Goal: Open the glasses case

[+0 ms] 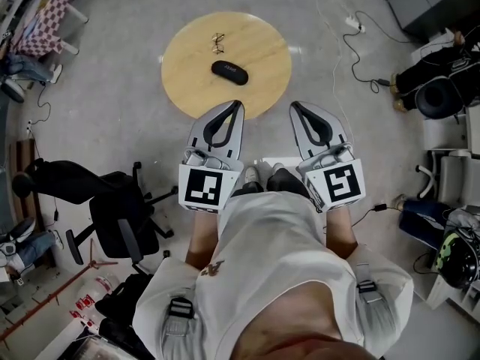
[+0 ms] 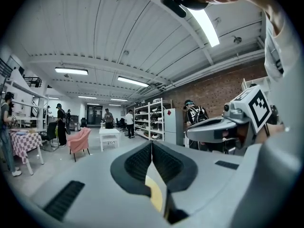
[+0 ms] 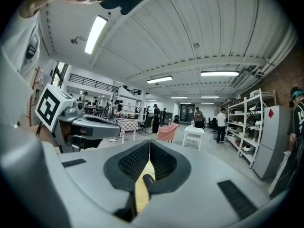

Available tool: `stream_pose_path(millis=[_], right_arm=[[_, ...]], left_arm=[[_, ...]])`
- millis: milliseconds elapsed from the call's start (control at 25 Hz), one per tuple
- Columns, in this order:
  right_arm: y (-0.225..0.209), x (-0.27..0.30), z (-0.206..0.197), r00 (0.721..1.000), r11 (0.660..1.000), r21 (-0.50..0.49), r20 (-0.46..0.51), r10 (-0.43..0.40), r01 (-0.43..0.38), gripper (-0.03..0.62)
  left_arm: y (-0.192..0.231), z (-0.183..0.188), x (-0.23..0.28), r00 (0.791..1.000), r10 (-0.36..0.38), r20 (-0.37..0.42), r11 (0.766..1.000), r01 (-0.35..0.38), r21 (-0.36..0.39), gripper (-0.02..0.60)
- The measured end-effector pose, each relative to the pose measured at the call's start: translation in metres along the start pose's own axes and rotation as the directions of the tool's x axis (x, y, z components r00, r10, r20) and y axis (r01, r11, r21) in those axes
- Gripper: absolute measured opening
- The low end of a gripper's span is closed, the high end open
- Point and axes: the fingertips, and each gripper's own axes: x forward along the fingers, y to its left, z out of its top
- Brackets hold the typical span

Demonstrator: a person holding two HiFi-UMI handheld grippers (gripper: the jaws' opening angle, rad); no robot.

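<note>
Ahead of you the round table (image 1: 262, 88) carries the glasses case (image 1: 229, 71), lid closed and untouched. Your left gripper (image 1: 238, 104) and right gripper (image 1: 293, 105), both pinched together on nothing, hover short of it; all the opening is yet to do.

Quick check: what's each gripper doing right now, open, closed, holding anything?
Left gripper: closed, holding nothing.
Right gripper: closed, holding nothing.
</note>
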Motion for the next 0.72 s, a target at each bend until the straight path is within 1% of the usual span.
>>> stream_pose_path(millis=[120, 280, 400, 520, 720], right_arm=[[-0.013, 0.013, -0.003, 1.0, 1.0, 0.009, -0.003, 0.001, -0.001, 0.021], [-0.028, 0.036, -0.01, 0.999, 0.999, 0.023, -0.014, 0.032, -0.031, 0.021], [-0.039, 0.056, -0.013, 0.997, 0.997, 0.024, -0.011, 0.078, -0.078, 0.021], [-0.051, 0.078, -0.016, 0.991, 0.991, 0.016, -0.005, 0.131, -0.131, 0.021], [-0.071, 0.11, -0.024, 0.975, 0.975, 0.014, -0.019, 0.22, -0.22, 0.021]], left_arm=[[0.007, -0.004, 0.016, 1.0, -0.001, -0.014, 1.0, 0.001, 0.0, 0.02], [0.021, -0.007, 0.035, 0.999, 0.037, -0.032, 0.999, -0.038, -0.01, 0.02], [0.032, -0.011, 0.049, 0.996, 0.075, -0.049, 0.997, -0.074, 0.007, 0.02], [0.042, -0.017, 0.066, 0.991, 0.121, -0.059, 0.993, -0.121, 0.002, 0.02], [0.057, -0.03, 0.092, 0.975, 0.203, -0.095, 0.978, -0.206, -0.02, 0.02]])
